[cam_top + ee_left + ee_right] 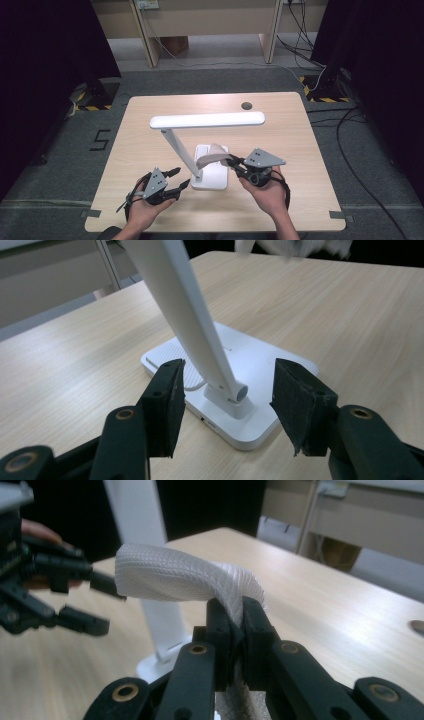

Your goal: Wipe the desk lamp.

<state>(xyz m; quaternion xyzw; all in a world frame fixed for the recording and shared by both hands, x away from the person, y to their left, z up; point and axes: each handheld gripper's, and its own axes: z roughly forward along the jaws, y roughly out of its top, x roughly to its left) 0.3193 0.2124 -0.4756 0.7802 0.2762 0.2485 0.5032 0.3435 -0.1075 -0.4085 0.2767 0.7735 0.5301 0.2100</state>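
We have the table point(150, 115) before us, and near its middle stands the white desk lamp point(207, 120), its long head running left to right, its stem slanting down to a flat base point(217, 175). Our right gripper point(235, 162), just right of the base, pinches a white cloth point(212, 156) that droops over it. Our left gripper point(179, 180), jaws spread and empty, faces the stem's foot from the near left.

A white desk lamp point(210, 150) is being carried on its flat base by a pale wooden table point(280, 145), near the front edge.
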